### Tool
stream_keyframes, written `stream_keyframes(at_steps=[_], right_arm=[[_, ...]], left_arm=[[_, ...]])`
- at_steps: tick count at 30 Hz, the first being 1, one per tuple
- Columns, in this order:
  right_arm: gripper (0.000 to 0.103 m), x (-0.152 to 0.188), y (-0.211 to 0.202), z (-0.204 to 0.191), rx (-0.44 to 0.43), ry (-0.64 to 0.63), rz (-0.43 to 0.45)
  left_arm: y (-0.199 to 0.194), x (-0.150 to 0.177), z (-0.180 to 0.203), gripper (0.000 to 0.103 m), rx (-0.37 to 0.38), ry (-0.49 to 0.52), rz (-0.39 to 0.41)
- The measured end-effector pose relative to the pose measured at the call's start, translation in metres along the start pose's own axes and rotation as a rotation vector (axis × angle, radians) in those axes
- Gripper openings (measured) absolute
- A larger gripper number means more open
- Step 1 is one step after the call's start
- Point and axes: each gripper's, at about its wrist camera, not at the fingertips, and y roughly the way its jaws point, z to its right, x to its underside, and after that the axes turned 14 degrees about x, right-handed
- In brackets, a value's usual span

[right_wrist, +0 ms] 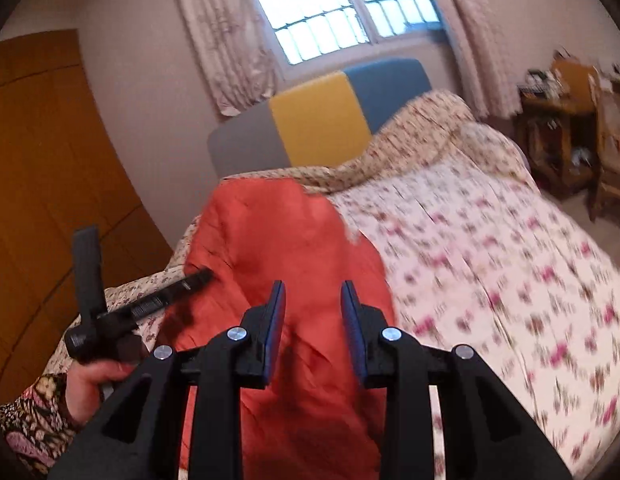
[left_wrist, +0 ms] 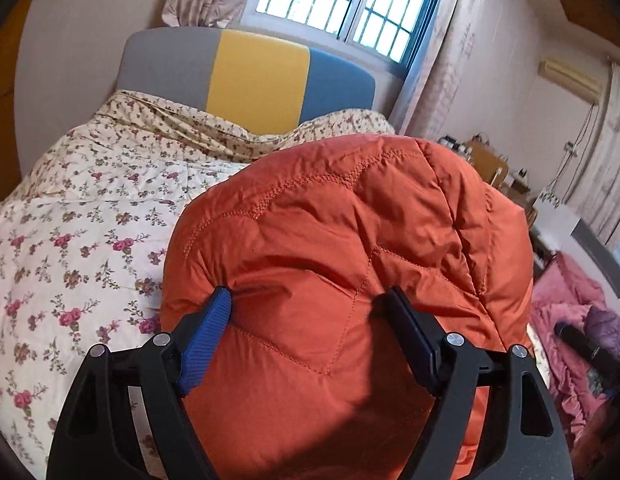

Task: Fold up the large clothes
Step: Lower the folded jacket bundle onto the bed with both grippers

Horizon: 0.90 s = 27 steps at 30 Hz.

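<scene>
An orange quilted puffer jacket [left_wrist: 341,264] lies bunched on a bed with a floral cover [left_wrist: 82,216]. My left gripper [left_wrist: 310,300] has its jaws spread wide, with a thick fold of the jacket bulging between the fingers; both pads press into the fabric. In the right wrist view the jacket [right_wrist: 278,240] lies on the bed's left side. My right gripper [right_wrist: 313,292] is open and empty just above the jacket. The left gripper [right_wrist: 194,278] shows at the left, fingers dug into the jacket edge, held by a hand.
The bed's headboard [left_wrist: 254,80] is grey, yellow and blue, under a barred window [left_wrist: 341,0]. Wooden wardrobe doors [right_wrist: 42,184] stand left of the bed. A wooden desk and chair [right_wrist: 569,128] stand at the right. Pink bedding [left_wrist: 573,328] lies right of the bed.
</scene>
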Motion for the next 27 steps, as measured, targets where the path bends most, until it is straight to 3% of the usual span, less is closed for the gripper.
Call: stream_keyframes(at_steps=[8,12,18,27], right_arm=[[0.028,-0.028,0.052,-0.034,0.012,-0.032,-0.019],[0.028,-0.039,0.088,-0.036,0.072,-0.050,-0.050],[0.024,-0.027,0.129,-0.019,0.095,-0.036,-0.122],[0.024,-0.011,0.149,-0.013,0.116,-0.055,-0.147]], left_arm=[[0.016,-0.010,0.012,0.086,-0.077,-0.019,-0.056],[0.026,-0.012,0.015,0.086,-0.115,-0.005,-0.079],[0.036,-0.005,0.018,0.091,-0.142,0.024,-0.086],[0.051,0.002,0.011,0.097,-0.150,0.025,-0.100]])
